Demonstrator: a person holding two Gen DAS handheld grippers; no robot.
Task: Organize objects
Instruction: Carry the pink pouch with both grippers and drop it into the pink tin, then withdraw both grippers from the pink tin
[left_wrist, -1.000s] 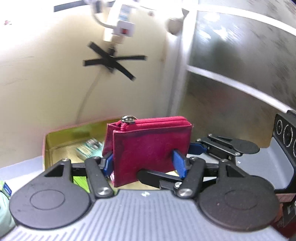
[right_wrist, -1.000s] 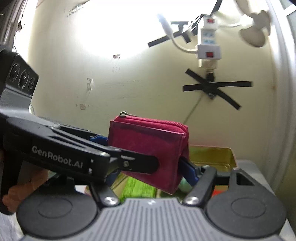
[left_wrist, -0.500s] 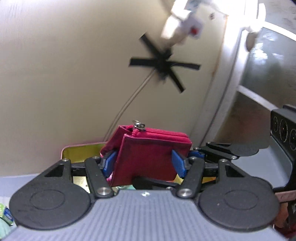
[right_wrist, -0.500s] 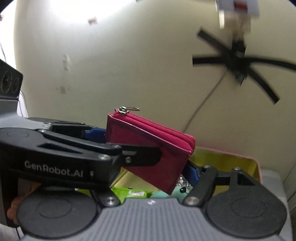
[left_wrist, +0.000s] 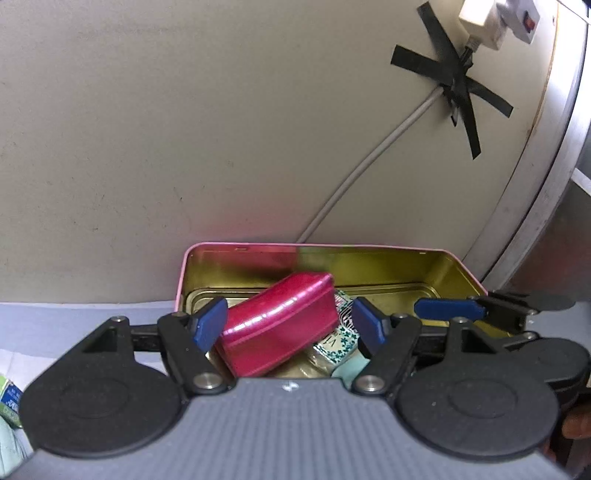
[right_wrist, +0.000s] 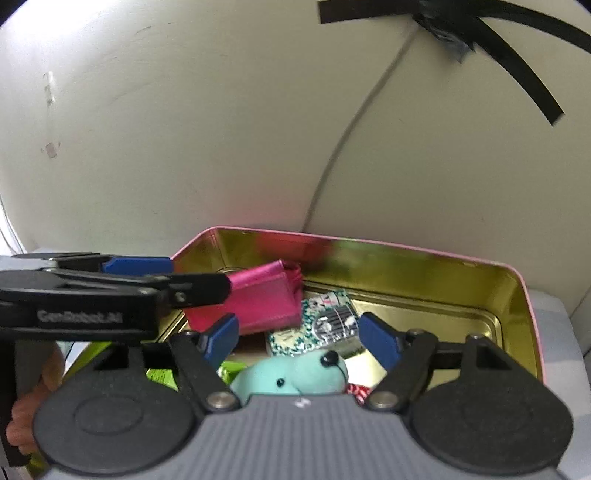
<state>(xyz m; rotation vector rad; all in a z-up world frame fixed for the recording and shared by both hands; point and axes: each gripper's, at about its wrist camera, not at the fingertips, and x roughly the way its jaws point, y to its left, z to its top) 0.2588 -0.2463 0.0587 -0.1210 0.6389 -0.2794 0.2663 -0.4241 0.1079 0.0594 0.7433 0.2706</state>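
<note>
Red pouch (left_wrist: 277, 325) lies tilted inside the tin (left_wrist: 369, 258), against a patterned packet (right_wrist: 325, 321). Left gripper (left_wrist: 288, 325) is spread wide around it; right gripper (right_wrist: 299, 338) also spread, over the teal plush (right_wrist: 291, 376).

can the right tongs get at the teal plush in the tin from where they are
Probably yes. The right tongs stand open just above the teal plush, nothing covering it; the red pouch lies off to its left in the tin.

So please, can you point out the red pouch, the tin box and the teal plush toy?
red pouch (left_wrist: 277, 325), left wrist view, its shiny side.
tin box (right_wrist: 424, 273), right wrist view, gold inner back wall.
teal plush toy (right_wrist: 295, 376), right wrist view, its face.
</note>
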